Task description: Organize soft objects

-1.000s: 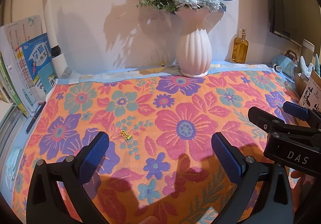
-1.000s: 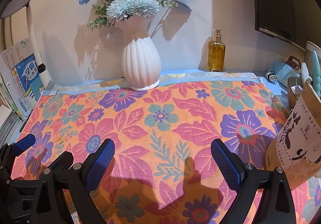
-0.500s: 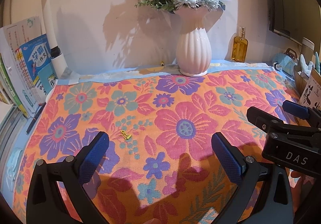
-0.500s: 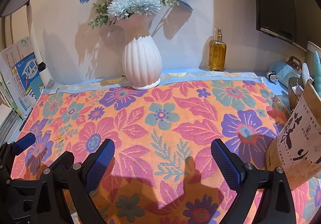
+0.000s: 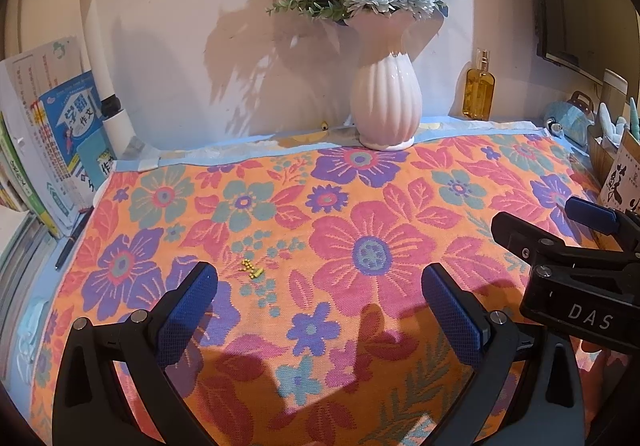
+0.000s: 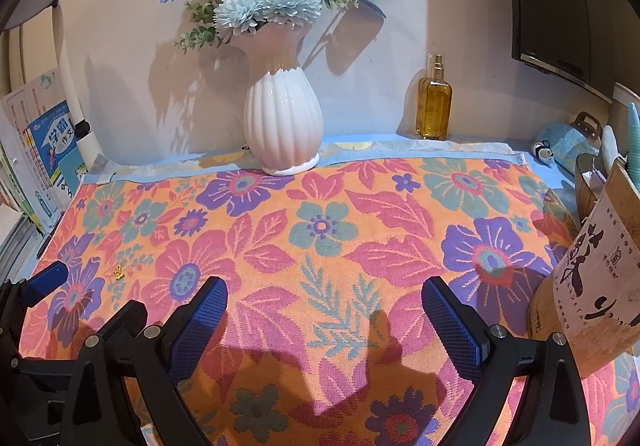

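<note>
One floral towel (image 5: pixel 360 246), orange with pink, purple and teal flowers, is the only soft thing plainly on offer, and it lies spread flat over most of the bench, its far edge reaching the foot of the white ribbed vase (image 5: pixel 386 102). Nothing about it looks folded, gathered or lifted, so the organizing seems not yet begun: the whole job of picking it up and folding or stowing it appears to remain. The left tool (image 5: pixel 320 306) hovers low over the near part of the towel with its blue-padded jaws wide apart and nothing between them; the right tool (image 6: pixel 324 320) sits just beside it in the same posture, jaws spread and empty. A tiny yellow speck (image 5: pixel 251 269) rests on the fabric just ahead of the left tool; what it is cannot be told. As for writing, the side of the right tool seen from the left camera carries the letters "DAS". Books (image 5: pixel 68 134) stand at the left edge, their blue cover printed with Chinese characters. A brown paper bag (image 6: pixel 592 266) at the right bears large black brush-style characters, too cropped to read. An amber bottle (image 6: pixel 434 102) stands against the wall; its label is unreadable.
</note>
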